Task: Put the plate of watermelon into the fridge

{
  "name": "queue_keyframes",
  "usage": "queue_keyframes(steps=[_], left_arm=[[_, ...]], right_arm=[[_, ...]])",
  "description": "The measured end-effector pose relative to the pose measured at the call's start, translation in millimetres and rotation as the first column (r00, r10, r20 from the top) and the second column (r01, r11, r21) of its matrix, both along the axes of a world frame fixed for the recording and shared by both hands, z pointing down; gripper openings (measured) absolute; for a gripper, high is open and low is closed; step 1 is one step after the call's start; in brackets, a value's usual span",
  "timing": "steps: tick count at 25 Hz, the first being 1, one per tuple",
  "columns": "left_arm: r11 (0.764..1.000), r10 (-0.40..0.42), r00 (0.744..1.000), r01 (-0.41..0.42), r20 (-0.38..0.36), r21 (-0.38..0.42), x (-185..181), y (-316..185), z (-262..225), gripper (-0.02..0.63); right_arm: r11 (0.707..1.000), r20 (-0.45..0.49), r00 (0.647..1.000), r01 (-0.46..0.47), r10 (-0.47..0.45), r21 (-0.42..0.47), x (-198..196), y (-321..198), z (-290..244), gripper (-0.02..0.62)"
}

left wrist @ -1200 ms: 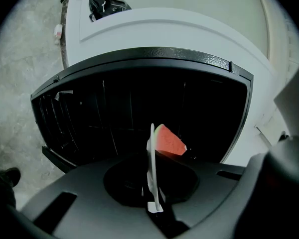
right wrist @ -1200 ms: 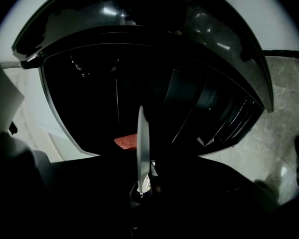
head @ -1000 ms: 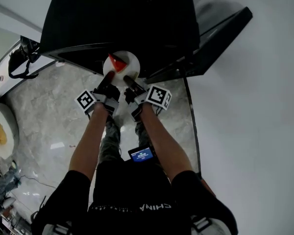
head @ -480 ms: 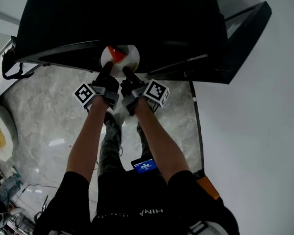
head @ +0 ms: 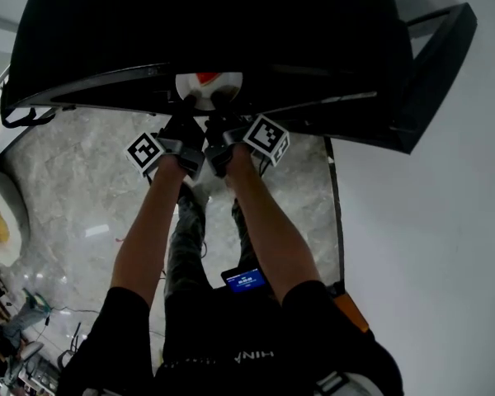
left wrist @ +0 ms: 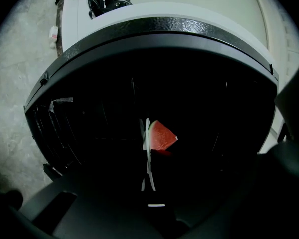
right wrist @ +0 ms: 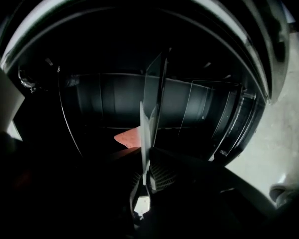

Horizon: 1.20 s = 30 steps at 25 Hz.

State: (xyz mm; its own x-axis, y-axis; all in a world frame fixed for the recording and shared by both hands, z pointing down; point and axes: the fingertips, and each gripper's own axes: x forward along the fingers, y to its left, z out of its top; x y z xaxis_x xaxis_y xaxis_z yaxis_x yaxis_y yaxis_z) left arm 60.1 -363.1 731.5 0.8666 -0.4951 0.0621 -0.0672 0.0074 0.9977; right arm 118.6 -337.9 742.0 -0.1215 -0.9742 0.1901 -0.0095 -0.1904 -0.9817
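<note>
The left gripper (head: 186,110) and right gripper (head: 219,110) are each clamping the near rim of the white plate (head: 208,91). The plate, carrying a watermelon wedge (head: 208,78), is now passing the front edge of the dark fridge (head: 206,23), further in than a moment ago, so set-down is probably nearing.

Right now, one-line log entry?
left gripper: shut on plate | right gripper: shut on plate | watermelon slice: on plate | plate: at open fridge mouth
</note>
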Motion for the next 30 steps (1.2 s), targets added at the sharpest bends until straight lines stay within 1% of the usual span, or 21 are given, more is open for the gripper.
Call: queue_keyframes(steps=[3,5,9,11,12,13,14,16,17,18,19,22,25,26,27,28,29,30], left_arm=[[1.0,-0.017,1.0,0.018,0.011,-0.024,2,-8,4,0.028],[0.998,-0.036,0.999,0.036,0.004,-0.041,4,-12,5,0.026],[0.998,-0.056,0.998,0.056,0.005,-0.038,6,-19,5,0.026],[0.997,-0.063,0.998,0.063,0.01,-0.032,7,-22,4,0.025],[0.997,-0.065,0.998,0.065,0.01,-0.029,7,-23,2,0.025],[0.997,-0.065,0.998,0.066,0.01,-0.026,8,-23,1,0.026],[0.998,-0.063,0.998,0.063,0.016,-0.019,8,-23,0,0.026],[0.999,-0.044,0.998,0.044,0.051,0.015,9,-23,-2,0.026],[0.999,-0.032,0.997,0.03,0.065,0.028,9,-22,-3,0.026],[0.999,-0.019,0.997,0.017,0.07,0.034,10,-22,-3,0.026],[0.999,-0.005,0.998,0.003,0.069,0.037,10,-21,-3,0.026],[0.999,0.027,0.997,-0.03,0.067,0.045,9,-20,-5,0.026],[0.994,0.05,0.995,-0.058,0.083,0.093,7,-20,-10,0.028],[0.99,0.059,0.993,-0.072,0.103,0.123,6,-19,-13,0.028],[0.983,0.067,0.987,-0.09,0.149,0.159,4,-17,-15,0.028],[0.973,0.07,0.972,-0.116,0.224,0.199,0,-15,-14,0.028],[0.959,0.07,0.947,-0.151,0.313,0.241,-3,-13,-12,0.028],[0.94,0.07,0.916,-0.193,0.395,0.282,-4,-12,-11,0.027]], right_arm=[[0.999,-0.024,0.999,0.043,-0.044,-0.007,0,-6,2,0.037],[0.995,-0.069,0.993,0.096,-0.096,-0.007,-1,-7,1,0.038],[0.985,-0.155,0.973,0.17,-0.169,-0.007,-1,2,-4,0.057],[0.983,-0.189,0.964,0.18,-0.185,-0.043,-2,12,-3,0.071],[0.98,-0.231,0.953,0.185,-0.196,-0.067,-3,18,-3,0.075],[0.977,-0.295,0.932,0.193,-0.212,-0.095,-4,22,-4,0.075],[0.972,-0.37,0.899,0.201,-0.234,-0.125,-5,25,-4,0.072],[0.959,-0.497,0.821,0.215,-0.281,-0.186,-9,25,-5,0.032],[0.953,-0.534,0.79,0.221,-0.3,-0.209,-12,23,-5,0.028],[0.948,-0.553,0.772,0.224,-0.314,-0.226,-13,20,-5,0.025],[0.945,-0.559,0.764,0.222,-0.321,-0.24,-13,17,-4,0.025],[0.944,-0.564,0.762,0.196,-0.317,-0.266,-9,12,-2,0.025],[0.944,-0.572,0.758,0.185,-0.313,-0.272,-7,10,-1,0.025],[0.944,-0.575,0.756,0.184,-0.314,-0.273,-7,9,-1,0.025],[0.944,-0.58,0.751,0.185,-0.316,-0.274,-6,8,-1,0.025],[0.943,-0.587,0.743,0.187,-0.32,-0.277,-5,7,-1,0.025],[0.941,-0.597,0.733,0.19,-0.326,-0.281,-4,6,-1,0.025],[0.938,-0.606,0.722,0.193,-0.334,-0.287,-3,5,-1,0.025]])
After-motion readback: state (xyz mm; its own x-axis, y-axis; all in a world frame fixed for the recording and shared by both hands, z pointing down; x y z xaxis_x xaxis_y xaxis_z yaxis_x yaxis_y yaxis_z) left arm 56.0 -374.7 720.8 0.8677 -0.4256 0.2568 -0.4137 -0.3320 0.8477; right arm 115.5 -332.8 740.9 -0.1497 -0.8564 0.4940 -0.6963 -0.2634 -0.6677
